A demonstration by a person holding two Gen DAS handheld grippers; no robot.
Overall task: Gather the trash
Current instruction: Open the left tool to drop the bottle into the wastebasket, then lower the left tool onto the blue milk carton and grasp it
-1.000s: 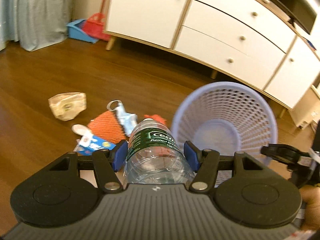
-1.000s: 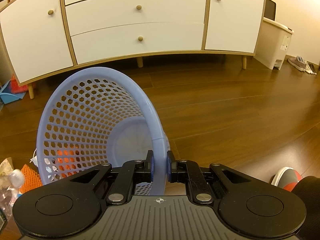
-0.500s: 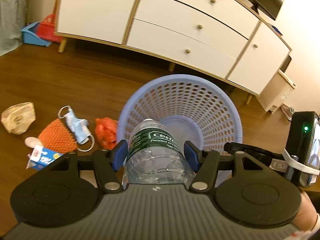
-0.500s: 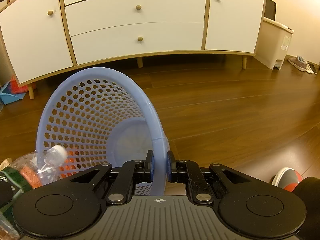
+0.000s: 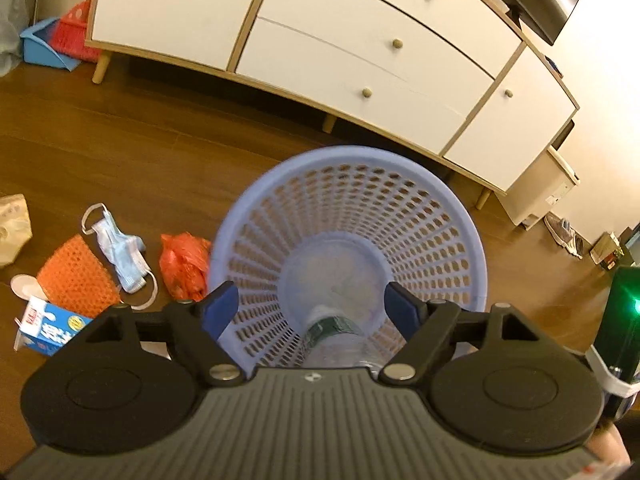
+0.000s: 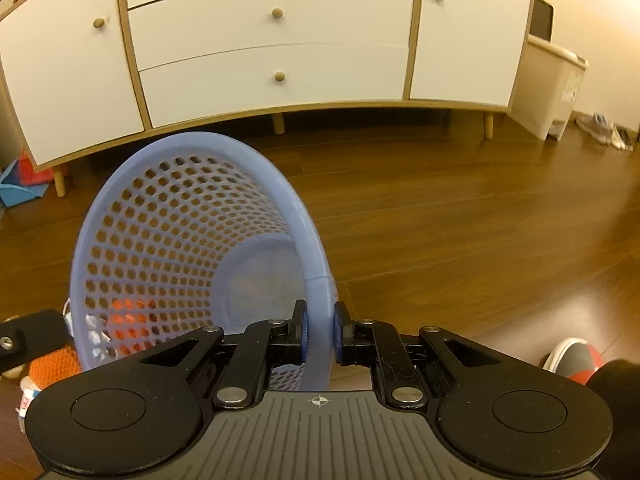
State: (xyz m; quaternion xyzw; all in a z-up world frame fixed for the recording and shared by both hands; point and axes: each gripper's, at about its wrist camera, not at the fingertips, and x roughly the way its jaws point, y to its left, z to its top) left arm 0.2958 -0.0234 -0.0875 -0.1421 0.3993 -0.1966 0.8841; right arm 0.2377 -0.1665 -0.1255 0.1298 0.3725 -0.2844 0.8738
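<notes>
My left gripper [image 5: 310, 306] hangs open over the mouth of the tilted lilac mesh basket [image 5: 360, 168]. A clear plastic bottle [image 5: 336, 338] with a green label sits loose between the spread fingers, cap end down in the basket. My right gripper [image 6: 319, 332] is shut on the near rim of the basket [image 6: 192, 148] and holds it tilted. On the floor to the left lie an orange net [image 5: 76, 276], a blue face mask [image 5: 120, 248], a red plastic bag [image 5: 182, 264], a small milk carton [image 5: 48, 330] and a crumpled paper bag [image 5: 14, 224].
A white sideboard [image 5: 360, 52] on wooden legs stands behind the basket. A blue dustpan with a red brush [image 5: 52, 44] lies at its left end and a white bin [image 5: 548, 188] at its right end. A person's shoe [image 6: 572, 360] is at the lower right.
My left gripper swung right over the basket and opened, and the bottle dropped from its grasp into the basket. The right gripper kept its hold on the rim.
</notes>
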